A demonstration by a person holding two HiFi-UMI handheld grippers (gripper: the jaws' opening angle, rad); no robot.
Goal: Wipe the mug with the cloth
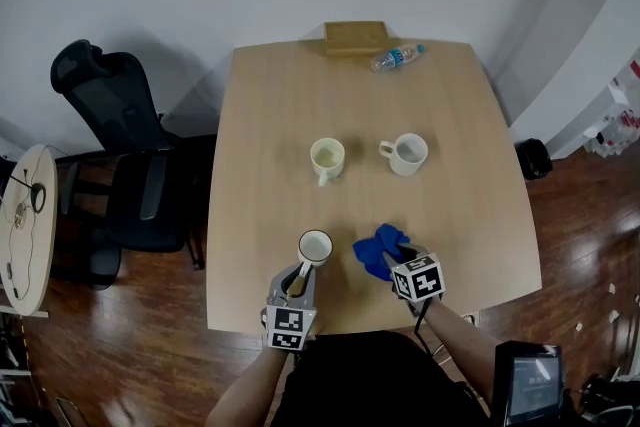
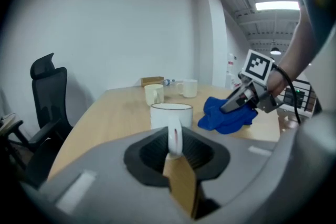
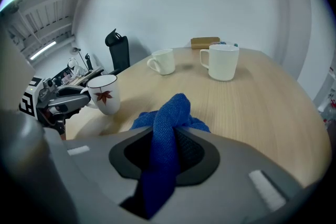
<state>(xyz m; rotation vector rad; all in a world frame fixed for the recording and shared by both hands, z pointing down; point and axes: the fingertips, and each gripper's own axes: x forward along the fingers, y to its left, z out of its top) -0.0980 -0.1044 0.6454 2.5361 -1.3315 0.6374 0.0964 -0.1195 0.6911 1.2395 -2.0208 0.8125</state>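
- While the left gripper [image 1: 300, 281] is clamped almost closed on the handle [image 2: 175, 139] of the mug [image 1: 315, 246], the mug sits just ahead of its fingers, upright, mouth up, with the handle pointing back into the jaws.
- Right gripper [image 1: 402, 265] pinches the cloth [image 1: 377, 250] in a narrow grip. A fold runs up between its fingers and the loose bulk bunches just ahead of them, low over the table [image 1: 480, 215].
- Key relation: the mug lies to the left of the right fingers, near but apart, with a strip of bare wood between cloth and mug wall. Its long axis is vertical, so I judge the cloth must travel leftward to meet the side or rim.
- Whether the mug's base touches the table I cannot tell.
- Nothing stands in that gap. A cream mug [image 1: 327, 156] and a white mug [image 1: 409, 153] stand well beyond both sets of fingers. The bottle [image 1: 396, 58] and box [image 1: 355, 37] lie at the far edge, and the chair [image 1: 120, 145] is off to the left.
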